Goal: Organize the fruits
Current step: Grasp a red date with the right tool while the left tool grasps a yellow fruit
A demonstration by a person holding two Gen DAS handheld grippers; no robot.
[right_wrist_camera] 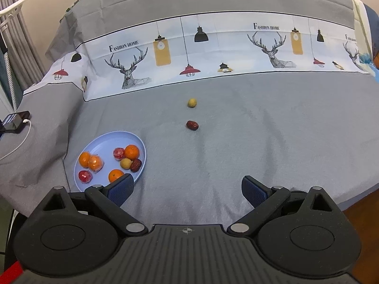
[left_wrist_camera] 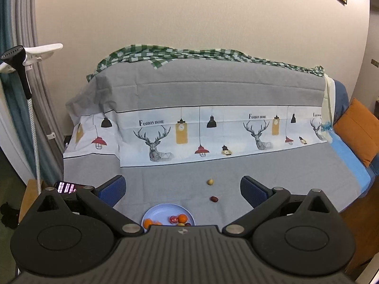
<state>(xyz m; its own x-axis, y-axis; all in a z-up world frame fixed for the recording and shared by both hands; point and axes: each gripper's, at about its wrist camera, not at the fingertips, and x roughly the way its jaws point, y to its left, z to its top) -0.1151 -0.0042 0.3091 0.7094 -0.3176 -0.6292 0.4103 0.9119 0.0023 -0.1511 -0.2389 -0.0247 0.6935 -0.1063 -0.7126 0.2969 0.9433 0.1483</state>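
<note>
A light blue plate point(right_wrist_camera: 104, 142) lies on the grey cloth at the left and holds several oranges, red wrapped fruits, a yellow fruit and a red date. It also shows in the left wrist view point(left_wrist_camera: 163, 209), partly hidden by the gripper body. A red date point(right_wrist_camera: 192, 125) and a small yellow fruit point(right_wrist_camera: 192, 102) lie loose on the cloth beyond the plate; they also show in the left wrist view as the date point(left_wrist_camera: 214, 198) and the yellow fruit point(left_wrist_camera: 210, 181). My left gripper point(left_wrist_camera: 182, 190) is open and empty above the plate. My right gripper point(right_wrist_camera: 187, 190) is open and empty, its left finger over the plate's near rim.
A grey cloth with a deer and lamp print point(right_wrist_camera: 236, 47) covers the sofa seat and back. A phone on a cable point(right_wrist_camera: 15, 122) lies at the left. A garment steamer point(left_wrist_camera: 21, 71) stands at the left. An orange cushion point(left_wrist_camera: 357, 130) sits at the right.
</note>
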